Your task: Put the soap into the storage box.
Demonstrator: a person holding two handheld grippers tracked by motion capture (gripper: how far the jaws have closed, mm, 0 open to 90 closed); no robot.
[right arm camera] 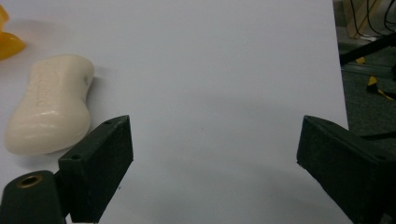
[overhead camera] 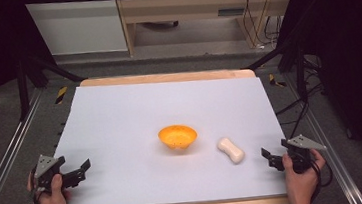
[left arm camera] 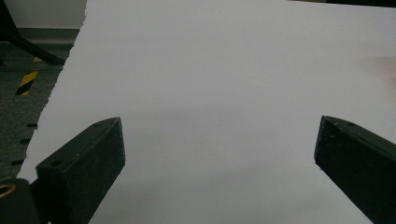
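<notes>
Nearest the camera, the person's right gripper (overhead camera: 269, 156) and left gripper (overhead camera: 78, 173) rest at the near corners of the white table (overhead camera: 120, 113), jaws spread wide and holding nothing. The orange bowl (overhead camera: 178, 136) sits mid-table, with the cream soap bar (overhead camera: 231, 150) just beside it on the right. The right gripper would do best to turn toward the soap and close across its narrow waist.
</notes>
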